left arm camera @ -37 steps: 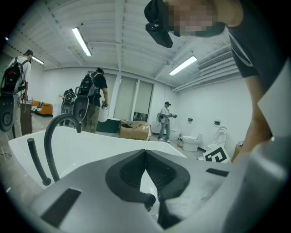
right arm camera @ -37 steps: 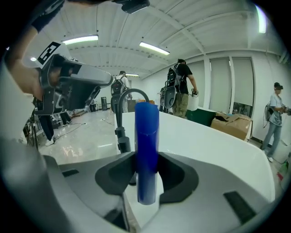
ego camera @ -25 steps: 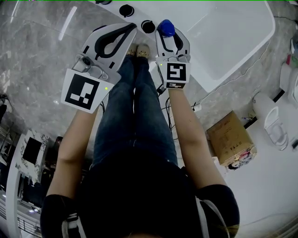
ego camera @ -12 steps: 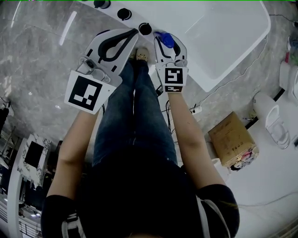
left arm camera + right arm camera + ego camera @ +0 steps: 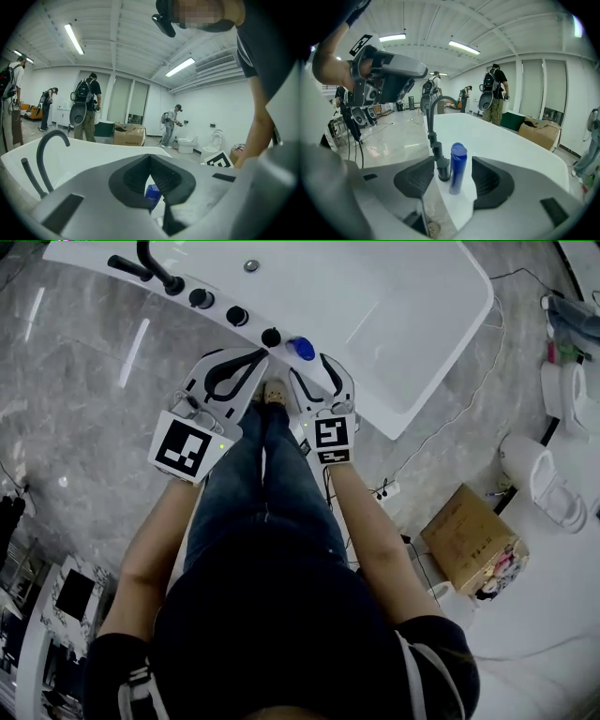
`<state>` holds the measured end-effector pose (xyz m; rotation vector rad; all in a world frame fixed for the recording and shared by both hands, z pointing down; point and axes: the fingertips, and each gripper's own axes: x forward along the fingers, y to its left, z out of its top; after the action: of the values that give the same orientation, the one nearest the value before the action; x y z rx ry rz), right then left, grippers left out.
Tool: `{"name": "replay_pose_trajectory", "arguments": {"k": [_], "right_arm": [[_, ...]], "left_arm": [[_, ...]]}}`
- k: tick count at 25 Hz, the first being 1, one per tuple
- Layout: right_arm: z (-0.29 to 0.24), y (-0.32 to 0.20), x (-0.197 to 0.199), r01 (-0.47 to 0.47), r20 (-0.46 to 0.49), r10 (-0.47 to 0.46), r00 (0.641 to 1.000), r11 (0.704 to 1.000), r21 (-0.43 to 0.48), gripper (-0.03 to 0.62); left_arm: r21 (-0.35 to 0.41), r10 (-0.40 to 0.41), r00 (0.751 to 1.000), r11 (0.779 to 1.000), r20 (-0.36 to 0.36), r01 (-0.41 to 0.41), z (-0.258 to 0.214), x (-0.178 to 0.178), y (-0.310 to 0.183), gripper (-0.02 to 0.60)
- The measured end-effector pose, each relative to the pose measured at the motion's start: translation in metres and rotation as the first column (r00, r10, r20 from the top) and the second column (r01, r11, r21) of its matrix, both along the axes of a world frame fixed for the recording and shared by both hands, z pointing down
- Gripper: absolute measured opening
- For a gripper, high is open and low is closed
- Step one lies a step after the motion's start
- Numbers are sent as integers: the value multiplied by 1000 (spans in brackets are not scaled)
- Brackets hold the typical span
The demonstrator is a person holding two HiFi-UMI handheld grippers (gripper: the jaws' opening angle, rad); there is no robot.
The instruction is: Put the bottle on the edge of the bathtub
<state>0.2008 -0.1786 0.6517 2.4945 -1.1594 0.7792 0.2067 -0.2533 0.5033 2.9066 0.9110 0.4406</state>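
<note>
The bottle (image 5: 302, 349), blue and upright, stands on the rim of the bathtub (image 5: 375, 413) at the corner nearest the person. The right tool (image 5: 309, 367) reaches in from 6 o'clock with the bottle between its jaws. The jaws are opening, and neither pad touches the bottle.

A black knob (image 5: 271, 337) sits just beside the bottle at its 10 o'clock. In the right gripper view it stands inside the tool's span, between the bottle and the jaw on that side. Two more knobs (image 5: 236, 315) run on toward 10 o'clock, up to a black faucet (image 5: 155, 263).

The left tool (image 5: 261, 354) hangs at the bottle's 9 o'clock, over the floor beside the rim. Its jaw tips are together and hold nothing. The bottle shows through the gap below them in the left gripper view.

On the grey floor (image 5: 94, 381), a box (image 5: 473, 540) lies at 4 o'clock from the tub and a toilet (image 5: 544, 479) at 3 o'clock, both well apart from it. A cable (image 5: 450, 418) trails along the tub's side. Other people (image 5: 496, 93) stand beyond the tub.
</note>
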Motion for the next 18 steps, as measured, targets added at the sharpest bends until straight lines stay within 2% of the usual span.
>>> {"name": "replay_pose_trajectory", "arguments": {"k": [6,7,8,10,15,18], "right_arm": [[-76,16,-2,-59,-51,62,997,996,64,230],[-89,21,-4,-76,-55,80,995,994,72,179],[-101,25,-8,-91,-52,95,994,993,78,93],[-122,34,-15,-108,-41,112,993,990,94,52],[-168,58,0,-200,-67,210,975,972,126,28],[-206,64,15,-214,-121,235,964,963,165,26]], "left_arm": [[15,33,999,999,-38,-33,-45,-6,18,23],[22,38,999,999,-30,-37,-50,-10,21,23],[27,40,999,999,-18,-39,-56,-16,24,23],[29,36,999,999,-11,-36,-68,-25,31,23],[26,22,997,999,-69,-21,-99,-20,40,23],[25,3,993,1000,-119,0,-119,-10,41,23]]}}
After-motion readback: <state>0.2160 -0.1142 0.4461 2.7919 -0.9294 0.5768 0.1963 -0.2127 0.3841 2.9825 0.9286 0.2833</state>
